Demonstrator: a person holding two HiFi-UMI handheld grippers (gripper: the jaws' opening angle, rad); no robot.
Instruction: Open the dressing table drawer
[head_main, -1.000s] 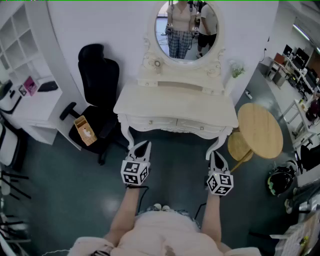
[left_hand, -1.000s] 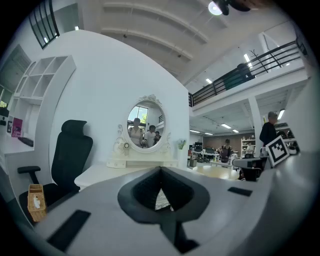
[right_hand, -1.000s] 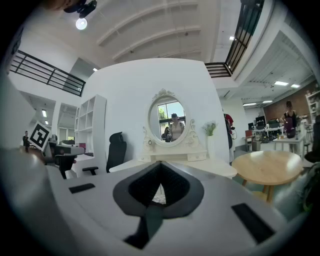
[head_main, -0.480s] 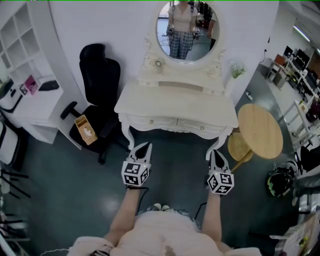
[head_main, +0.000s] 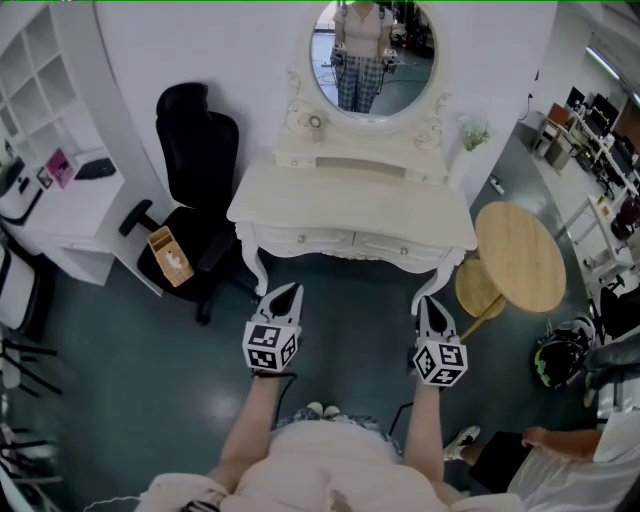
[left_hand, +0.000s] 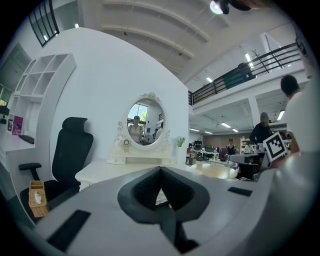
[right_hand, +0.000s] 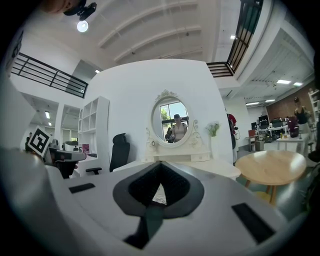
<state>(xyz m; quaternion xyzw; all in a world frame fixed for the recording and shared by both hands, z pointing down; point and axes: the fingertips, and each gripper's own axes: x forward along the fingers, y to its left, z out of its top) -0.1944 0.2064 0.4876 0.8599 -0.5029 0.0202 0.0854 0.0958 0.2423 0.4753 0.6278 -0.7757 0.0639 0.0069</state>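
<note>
1. Facing the dressing table (head_main: 350, 205), both forearms are stretched forward from the torso, roughly parallel and set shoulder-width apart.
2. The left gripper (head_main: 286, 289) is held about level and aimed at the table's left front leg. Its marker cube is turned up toward the head view.
3. Left jaws are seen closed in the left gripper view, tips pressed together. Nothing is caught between them.
4. The right gripper (head_main: 430, 301) is held level and pointed at the table's right front leg, its cube likewise on top.
5. Right jaws are seen closed tip to tip in the right gripper view and are empty.
6. The drawer (head_main: 320, 243) is found in the front apron just under the tabletop. It is shut flush, with small knobs visible on the front.
7. Both grippers are kept short of the drawer front. No contact with it is shown.
8. An oval mirror (head_main: 372, 55) is mounted at the table's back, with people reflected in it.
9. A black office chair (head_main: 195, 150) is parked left of the table and a round wooden table (head_main: 520, 260) right of it.
10. Another person (head_main: 560, 465) is partly seen at the lower right edge.
</note>
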